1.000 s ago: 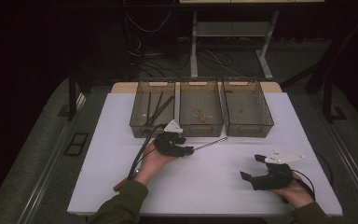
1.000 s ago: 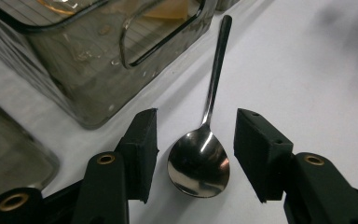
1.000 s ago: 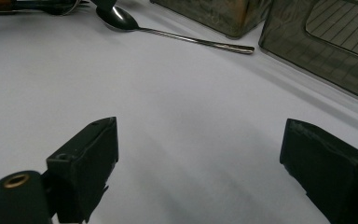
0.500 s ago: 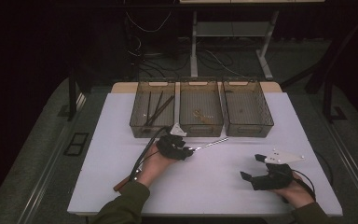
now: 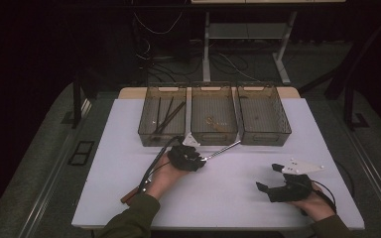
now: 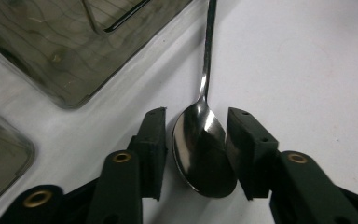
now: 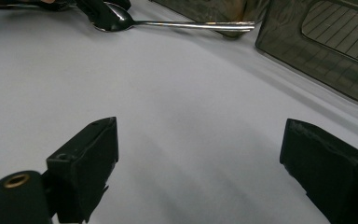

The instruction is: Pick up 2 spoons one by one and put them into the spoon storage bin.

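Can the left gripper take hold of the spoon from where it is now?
Probably yes. The spoon bowl already lies between the fingers of the left gripper, which have just been closing, and nothing stands in the way.

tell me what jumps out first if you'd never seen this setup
The shiny metal spoon on the white table, its bowl sitting between the left gripper's jaws, which have just been closing without clearly gripping yet. Behind it stand three smoky see-through bins in a row. The right gripper rests open at the near right.
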The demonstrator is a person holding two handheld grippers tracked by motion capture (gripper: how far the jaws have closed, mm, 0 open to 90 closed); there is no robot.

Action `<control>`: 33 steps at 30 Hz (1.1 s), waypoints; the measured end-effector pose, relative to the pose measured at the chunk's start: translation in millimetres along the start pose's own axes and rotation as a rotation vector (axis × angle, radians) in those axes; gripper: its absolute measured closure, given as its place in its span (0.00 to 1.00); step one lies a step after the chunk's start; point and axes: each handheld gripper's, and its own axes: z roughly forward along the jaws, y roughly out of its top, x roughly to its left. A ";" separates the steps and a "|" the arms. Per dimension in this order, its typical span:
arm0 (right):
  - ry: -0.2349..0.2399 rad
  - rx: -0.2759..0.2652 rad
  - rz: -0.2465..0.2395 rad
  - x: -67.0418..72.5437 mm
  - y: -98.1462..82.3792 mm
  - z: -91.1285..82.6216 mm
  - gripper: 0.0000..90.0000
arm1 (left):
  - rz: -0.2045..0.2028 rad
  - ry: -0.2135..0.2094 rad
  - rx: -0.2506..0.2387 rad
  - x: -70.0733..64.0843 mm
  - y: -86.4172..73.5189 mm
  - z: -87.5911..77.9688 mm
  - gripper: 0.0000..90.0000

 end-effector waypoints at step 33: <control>-0.007 -0.003 -0.007 -0.3 0.5 -1.9 0.13 | 0.059 -0.036 -0.053 -10.5 4.3 -10.7 0.97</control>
